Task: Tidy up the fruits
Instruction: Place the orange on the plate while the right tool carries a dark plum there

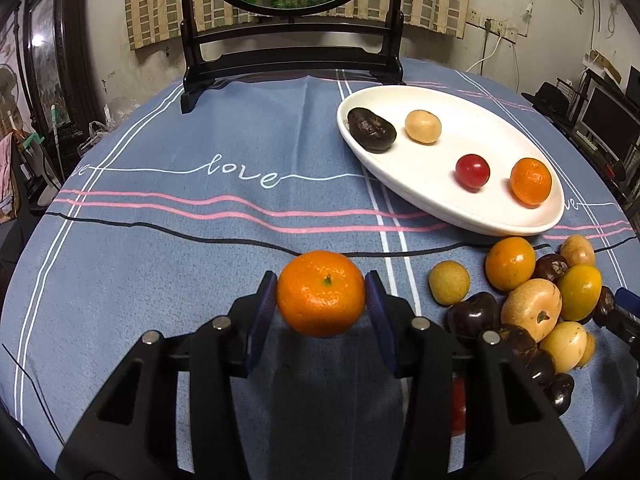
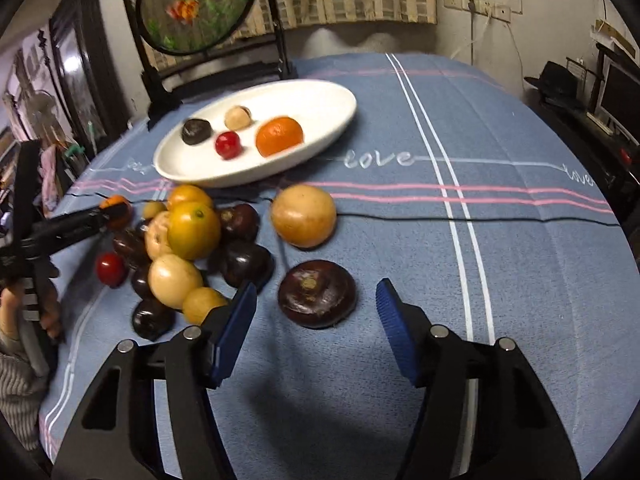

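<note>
So our left claw (image 1: 321, 294) is clamped on a small orange (image 1: 321, 293), one blue pad pressing each side, and the fruit hangs just above the blue striped cloth (image 1: 160, 280) covering the surface. Ahead of that claw and off to its right sits the white oval plate (image 1: 480, 224), already carrying a dark wrinkly fruit (image 1: 371, 130), a pale tan one (image 1: 423, 126), a little red one (image 1: 472, 171) and another orange (image 1: 531, 181). Right beside the claw, on its right, is the loose pile of fruit (image 1: 532, 304), a mix of oranges, tan ones and dark ones all touching each other.

Our right claw (image 2: 316, 308) is spread wide with nothing in it. A flat dark purple fruit (image 2: 317, 293) lies on the cloth just ahead of it, between the two pads but touching neither. A big tan fruit (image 2: 303, 215) sits further ahead, on its own, apart from the pile to the claw's left. The plate is beyond that, near a dark wooden stand (image 2: 216, 68) holding a round goldfish panel.
</note>
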Tool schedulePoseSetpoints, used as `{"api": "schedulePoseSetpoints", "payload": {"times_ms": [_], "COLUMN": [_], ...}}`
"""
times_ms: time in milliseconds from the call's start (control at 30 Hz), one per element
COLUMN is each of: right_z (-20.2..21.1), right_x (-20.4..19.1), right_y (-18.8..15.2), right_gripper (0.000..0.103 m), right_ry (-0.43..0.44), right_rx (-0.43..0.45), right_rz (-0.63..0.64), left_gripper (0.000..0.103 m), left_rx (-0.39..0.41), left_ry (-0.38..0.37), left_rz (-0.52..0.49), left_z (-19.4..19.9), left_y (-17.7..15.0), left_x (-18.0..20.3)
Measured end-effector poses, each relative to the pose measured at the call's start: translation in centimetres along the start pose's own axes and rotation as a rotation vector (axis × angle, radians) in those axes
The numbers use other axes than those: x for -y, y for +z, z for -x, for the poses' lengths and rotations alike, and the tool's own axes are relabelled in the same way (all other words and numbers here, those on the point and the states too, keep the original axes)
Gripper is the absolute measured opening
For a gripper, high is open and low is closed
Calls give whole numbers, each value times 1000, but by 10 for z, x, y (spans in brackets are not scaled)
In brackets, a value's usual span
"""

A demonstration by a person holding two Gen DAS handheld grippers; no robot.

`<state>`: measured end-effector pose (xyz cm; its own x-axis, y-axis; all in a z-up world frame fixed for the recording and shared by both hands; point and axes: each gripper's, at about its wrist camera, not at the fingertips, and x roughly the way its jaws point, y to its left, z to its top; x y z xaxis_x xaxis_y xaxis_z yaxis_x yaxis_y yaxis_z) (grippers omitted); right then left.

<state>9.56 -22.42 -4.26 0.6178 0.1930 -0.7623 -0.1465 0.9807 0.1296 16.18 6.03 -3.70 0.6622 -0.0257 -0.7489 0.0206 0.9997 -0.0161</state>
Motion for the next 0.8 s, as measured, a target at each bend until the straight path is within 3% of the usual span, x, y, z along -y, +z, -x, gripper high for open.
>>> {"api": "schedulePoseSetpoints", "payload": {"times_ms": [200, 500, 633, 800], "right_z": [-13, -1, 12, 29], "right_x": [-5, -1, 10, 2], "right_y": [1, 3, 8, 48], "right_gripper": [46, 45, 45, 46], "right_ry": [-19, 34, 73, 124], "right_rx": [-26, 26, 76, 142], "right_rz": [50, 20, -40, -31], "left_gripper": [46, 45, 45, 45], "left_rx": [-4, 12, 74, 82], "left_ry": [-2, -29, -52, -112], "left_rz": [5, 13, 44, 40], "left_z": [-1, 6, 25, 28], "left_y": [0, -2, 6, 35], "left_x": [-2, -4, -5, 16]}}
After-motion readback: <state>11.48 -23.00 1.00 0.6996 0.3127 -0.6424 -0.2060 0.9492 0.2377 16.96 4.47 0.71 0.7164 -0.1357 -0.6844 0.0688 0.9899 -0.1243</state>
